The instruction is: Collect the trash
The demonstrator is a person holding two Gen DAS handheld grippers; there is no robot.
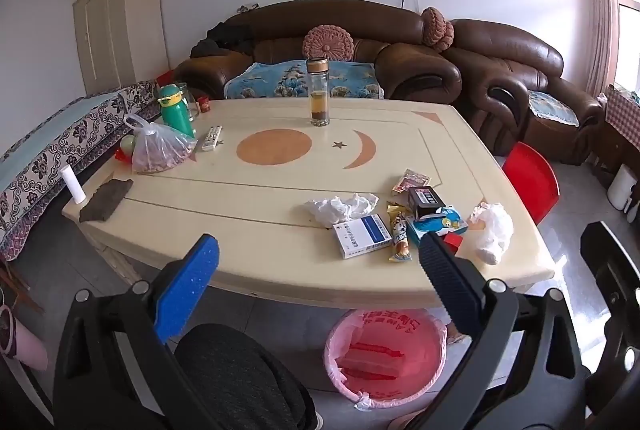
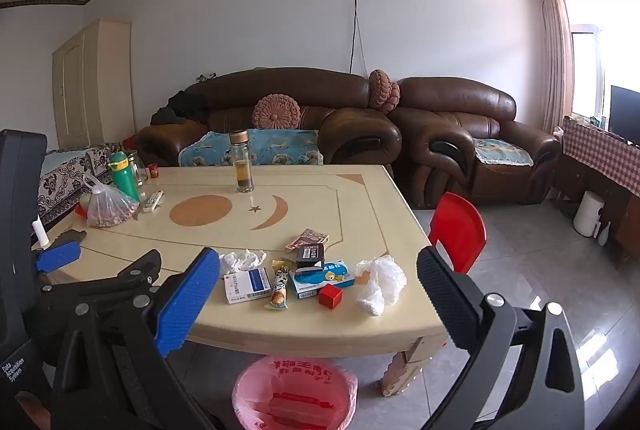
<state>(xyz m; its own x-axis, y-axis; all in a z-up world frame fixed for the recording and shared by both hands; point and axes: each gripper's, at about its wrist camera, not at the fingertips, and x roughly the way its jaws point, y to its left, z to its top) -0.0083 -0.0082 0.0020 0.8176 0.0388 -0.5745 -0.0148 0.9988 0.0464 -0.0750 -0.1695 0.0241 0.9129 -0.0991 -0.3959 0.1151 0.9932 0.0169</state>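
Both claws gape wide and empty; right claw (image 2: 318, 294) hangs nearer the litter on the surface (image 2: 360, 197). Crumpled tissue (image 2: 244, 258) lies just beyond; the lined bin (image 2: 296, 396) waits below the near edge.

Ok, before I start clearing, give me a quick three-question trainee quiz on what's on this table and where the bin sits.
1. True or false: the red cube lies on the table between the blue cartoon box and the near edge.
2. Where is the pink-lined bin? A) on the sofa B) on the floor below the table's near edge C) on the red chair
3. Fill in: both the left gripper and right gripper are ____, with nothing between their jaws.

Key: 1 true; 2 B; 3 open
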